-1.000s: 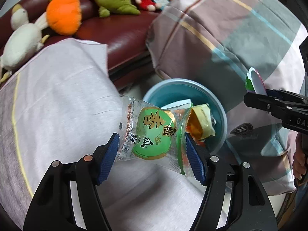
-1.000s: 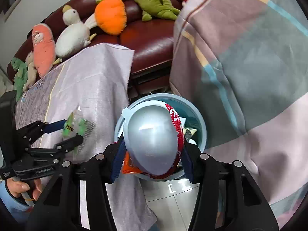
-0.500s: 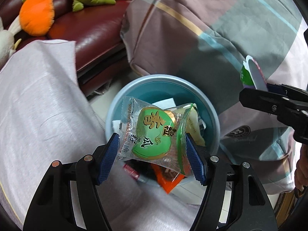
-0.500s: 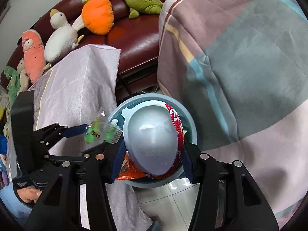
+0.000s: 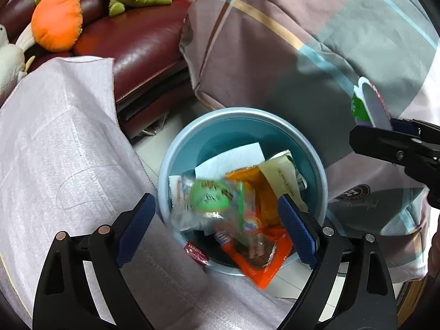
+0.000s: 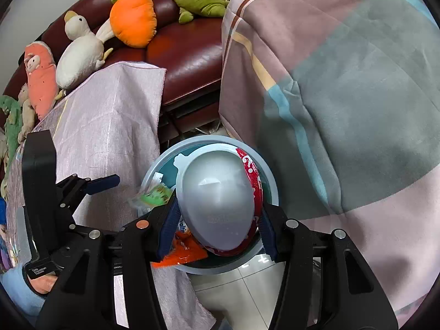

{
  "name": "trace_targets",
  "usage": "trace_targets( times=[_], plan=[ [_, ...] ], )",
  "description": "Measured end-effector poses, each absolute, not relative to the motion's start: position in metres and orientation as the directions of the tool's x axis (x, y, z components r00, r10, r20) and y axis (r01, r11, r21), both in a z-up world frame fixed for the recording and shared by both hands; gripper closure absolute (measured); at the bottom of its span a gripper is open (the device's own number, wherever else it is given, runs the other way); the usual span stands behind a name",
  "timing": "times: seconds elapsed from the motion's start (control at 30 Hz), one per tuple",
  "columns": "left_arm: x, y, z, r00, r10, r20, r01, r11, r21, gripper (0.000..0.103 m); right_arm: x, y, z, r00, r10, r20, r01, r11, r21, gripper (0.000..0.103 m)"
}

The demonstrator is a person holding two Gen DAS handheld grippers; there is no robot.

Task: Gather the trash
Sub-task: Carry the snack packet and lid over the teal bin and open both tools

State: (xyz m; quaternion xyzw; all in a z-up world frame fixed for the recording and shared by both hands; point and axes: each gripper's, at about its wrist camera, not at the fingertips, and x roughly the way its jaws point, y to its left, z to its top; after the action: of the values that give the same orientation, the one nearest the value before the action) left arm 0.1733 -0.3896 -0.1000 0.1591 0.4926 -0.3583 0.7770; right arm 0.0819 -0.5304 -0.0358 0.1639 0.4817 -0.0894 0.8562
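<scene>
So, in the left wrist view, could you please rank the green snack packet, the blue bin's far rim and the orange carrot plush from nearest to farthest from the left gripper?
1. The green snack packet, blurred, loose between the open fingers of the left gripper, over the bin.
2. The blue bin, its far rim, just beyond.
3. The orange carrot plush, upper left on the sofa.

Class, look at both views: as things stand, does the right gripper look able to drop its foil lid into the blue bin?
Probably yes. The right gripper holds the foil lid directly above the blue bin, whose mouth is open. The left gripper stands off to one side, its jaws just opened, with the green snack packet loose between them.
</scene>
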Motion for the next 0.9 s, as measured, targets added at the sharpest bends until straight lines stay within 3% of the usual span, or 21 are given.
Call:
trace_targets(
  times=[0.2,0.27,0.6,0.67,0.9],
  plan=[
    [0.173,-0.368,-0.084,0.307,-0.378,-0.873,0.690,0.721,-0.070,0.010,0.086,-0.523,-0.034,0.516,0.007,-0.857,0.299,0.936,0.187,0.053],
    [0.175,-0.355,-0.080,0.317,-0.373,-0.872,0.671,0.738,-0.072,0.005,0.089,-0.520,-0.036,0.512,0.012,-0.859,0.293,0.938,0.188,0.053],
    [0.190,-0.289,-0.072,0.355,-0.327,-0.876,0.563,0.823,-0.079,0.004,0.108,-0.501,-0.051,0.481,0.058,-0.875,0.252,0.946,0.202,0.052],
    [0.192,-0.279,-0.072,0.358,-0.322,-0.876,0.544,0.835,-0.084,0.004,0.112,-0.499,-0.054,0.476,0.069,-0.877,0.256,0.943,0.213,0.033],
    [0.191,-0.263,-0.077,0.346,-0.317,-0.883,0.514,0.851,-0.104,0.004,0.110,-0.493,-0.051,0.477,0.064,-0.876,0.262,0.941,0.212,0.029]
  ],
)
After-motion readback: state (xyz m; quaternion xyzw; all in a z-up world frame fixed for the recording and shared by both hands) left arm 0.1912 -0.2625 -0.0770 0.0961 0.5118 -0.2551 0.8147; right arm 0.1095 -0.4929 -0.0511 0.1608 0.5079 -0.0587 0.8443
